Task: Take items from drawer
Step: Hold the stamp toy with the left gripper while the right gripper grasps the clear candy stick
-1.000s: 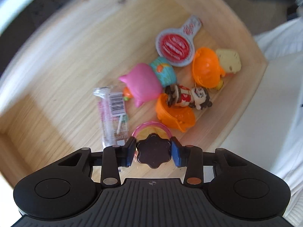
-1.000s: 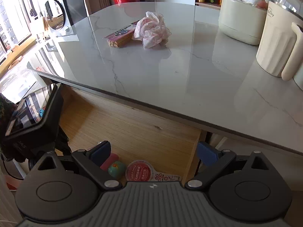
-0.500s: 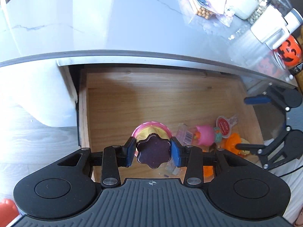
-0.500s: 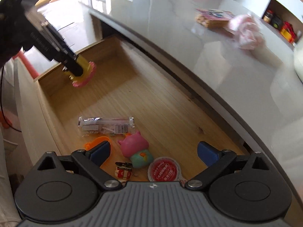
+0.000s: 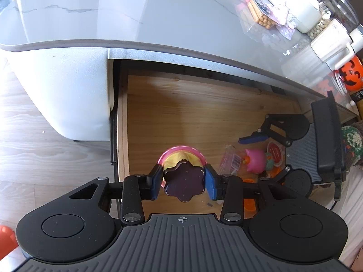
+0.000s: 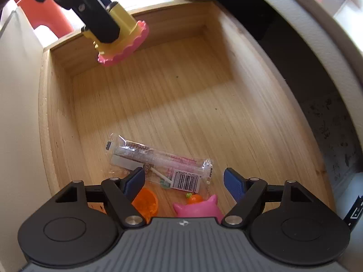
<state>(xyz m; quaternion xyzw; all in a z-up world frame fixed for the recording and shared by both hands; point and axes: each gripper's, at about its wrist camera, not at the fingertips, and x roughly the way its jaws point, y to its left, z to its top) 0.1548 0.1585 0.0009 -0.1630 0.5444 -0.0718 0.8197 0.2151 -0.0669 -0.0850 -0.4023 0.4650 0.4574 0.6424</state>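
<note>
The wooden drawer (image 5: 181, 104) stands open under the counter. My left gripper (image 5: 183, 181) is shut on a toy cupcake (image 5: 183, 187) with a dark flower-shaped top, a yellow body and a pink frilled base. It hangs above the drawer's empty left end (image 6: 122, 43). My right gripper (image 6: 183, 179) points down into the drawer over a clear wrapped candy packet (image 6: 158, 158). Its jaws are closing, and the packet's barcode end lies between the pads, which do not touch it. A pink horned toy (image 6: 199, 208) and an orange capsule half (image 6: 146, 204) lie just below.
A grey marble countertop (image 5: 158, 11) overhangs the drawer's back. It carries a snack bag (image 5: 261, 15), white jars and an orange pumpkin bucket (image 5: 350, 74). A red-lidded cup (image 5: 275, 154) lies among the toys. A white cabinet front (image 5: 68, 90) and wood floor are at the left.
My left gripper rose off the toy pile with the cupcake and swung to the drawer's empty end. My right gripper came down from the counter into the drawer, and its jaws narrowed.
</note>
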